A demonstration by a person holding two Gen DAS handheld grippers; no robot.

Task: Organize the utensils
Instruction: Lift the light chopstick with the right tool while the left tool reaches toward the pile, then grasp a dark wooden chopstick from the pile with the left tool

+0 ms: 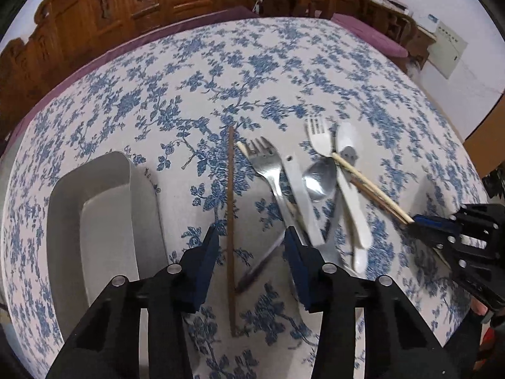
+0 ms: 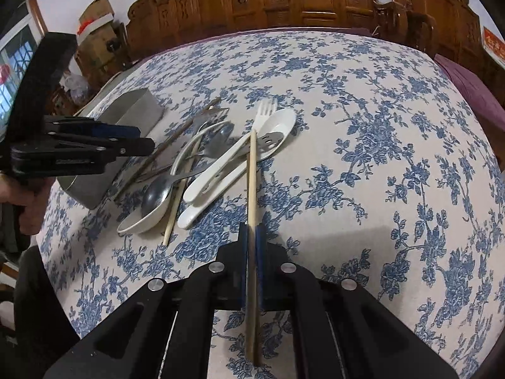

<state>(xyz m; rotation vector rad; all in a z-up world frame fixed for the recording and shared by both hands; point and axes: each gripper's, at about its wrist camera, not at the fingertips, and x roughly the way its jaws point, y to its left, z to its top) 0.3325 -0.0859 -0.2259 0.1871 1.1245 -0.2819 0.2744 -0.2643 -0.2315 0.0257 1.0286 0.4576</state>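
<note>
- Steel tray (image 1: 94,221) sat far left on tablecloth (image 1: 189,79).
- L gripper (image 1: 251,240): jaws apart around dark chopstick (image 1: 231,205), not pinching yet; I judged it thin, stiff, light, best taken mid-shaft.
- Utensil pile (image 1: 300,183) just right.
- R gripper (image 2: 251,237) clenched on pale chopstick (image 2: 252,173), slippery I'd guess.

Between the left gripper's (image 1: 251,252) parted fingers lay the dark chopstick (image 1: 231,221), running straight ahead along the tablecloth (image 1: 189,72) — neither pad touching it. Left of that gripper sat the metal tray (image 1: 94,208). To its right lay the heap: steel fork (image 1: 268,170), steel spoon (image 1: 320,178) and plastic fork (image 1: 318,132), crossing one another. Farther right, the right gripper (image 2: 251,233) clamped a pale chopstick (image 2: 252,173) — its far end reaching over the plastic spoon (image 2: 277,126).
</note>
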